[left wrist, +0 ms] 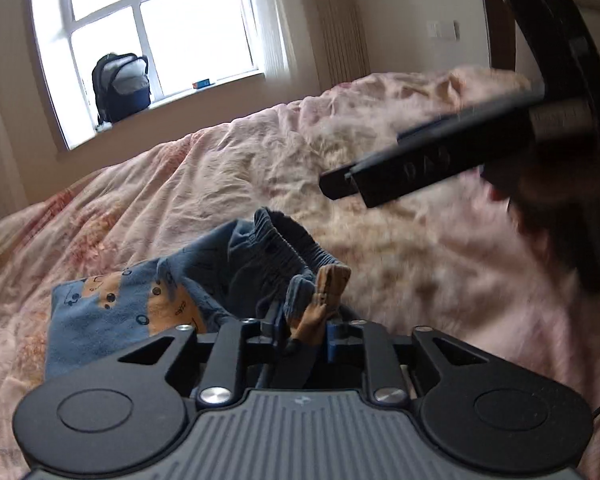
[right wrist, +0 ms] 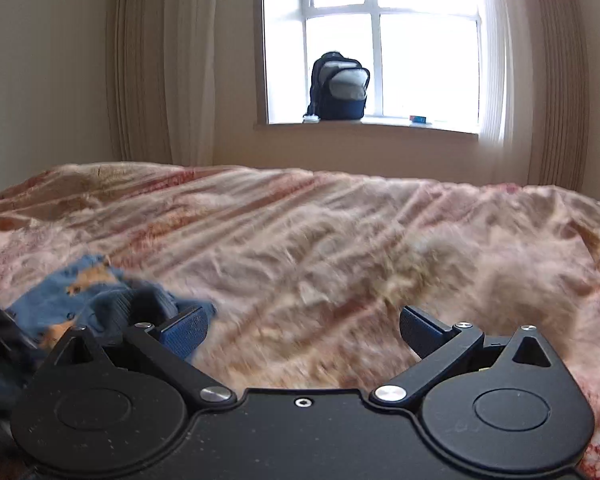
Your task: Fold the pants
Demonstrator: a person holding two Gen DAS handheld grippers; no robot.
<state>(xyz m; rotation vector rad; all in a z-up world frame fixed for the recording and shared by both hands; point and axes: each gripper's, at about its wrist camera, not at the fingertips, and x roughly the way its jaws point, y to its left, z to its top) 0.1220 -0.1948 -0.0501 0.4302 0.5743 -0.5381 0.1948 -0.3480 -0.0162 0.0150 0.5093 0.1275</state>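
Jaws of my left gripper (left wrist: pixel 304 320) pinch the pants (left wrist: pixel 140 304) hem, holding a corner to carry over. Right gripper (right wrist: pixel 304 330) gapes empty above the bed (right wrist: pixel 340 232), freed for smoothing, I judge.

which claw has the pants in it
The left claw: its jaws are pinched on a bunch of the blue pants. The right claw stands wide open and holds nothing.
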